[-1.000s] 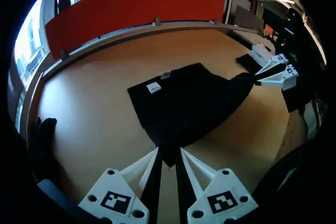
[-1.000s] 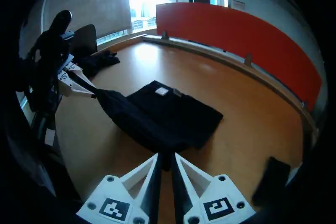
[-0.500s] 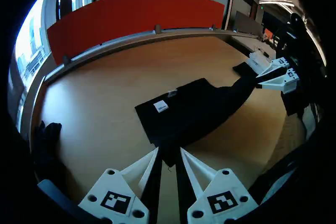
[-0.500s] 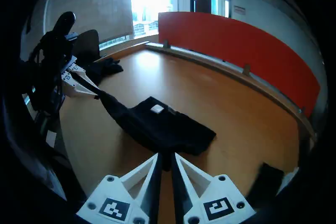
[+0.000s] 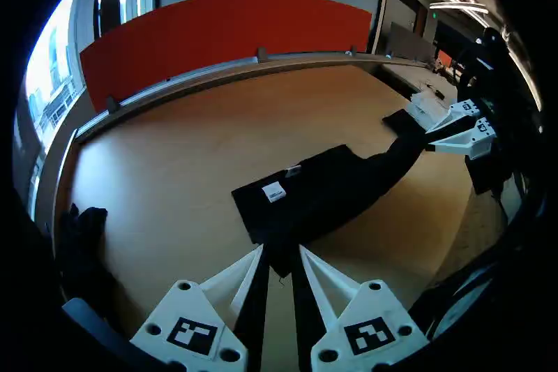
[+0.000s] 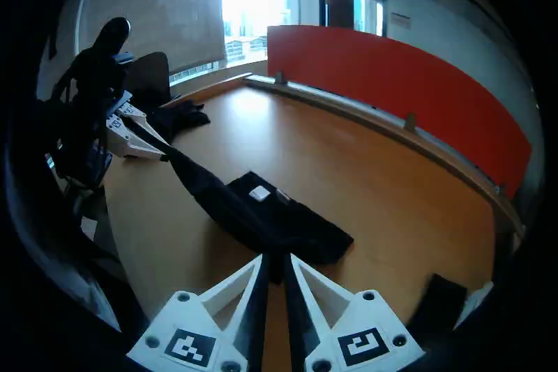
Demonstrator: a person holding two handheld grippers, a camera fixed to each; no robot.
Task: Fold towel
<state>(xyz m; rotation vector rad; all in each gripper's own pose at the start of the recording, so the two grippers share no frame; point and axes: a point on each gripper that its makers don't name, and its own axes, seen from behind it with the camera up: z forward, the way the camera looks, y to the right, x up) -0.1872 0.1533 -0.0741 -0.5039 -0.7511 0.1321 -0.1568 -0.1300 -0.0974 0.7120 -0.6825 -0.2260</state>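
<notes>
A black towel (image 5: 328,187) with a white tag (image 5: 274,192) hangs over the wooden table (image 5: 174,155), stretched between both grippers. My left gripper (image 5: 279,264) is shut on one near corner of it. The right gripper (image 5: 436,138) shows farther off at the right, holding the other corner. In the right gripper view, my right gripper (image 6: 275,267) is shut on the towel (image 6: 265,222), and the left gripper (image 6: 157,152) holds the far corner at the left. The towel's far part rests on the table.
A red partition (image 5: 223,30) runs along the table's far edge. A dark bundle of cloth (image 5: 80,239) lies at the left of the table, also seen as the dark bundle (image 6: 178,117) near a chair (image 6: 146,75). A dark object (image 6: 439,299) sits at the table's right edge.
Both grippers have lifted and drawn back with the towel corners. The towel is pulled tighter and narrower, with less of it lying flat on the table.
</notes>
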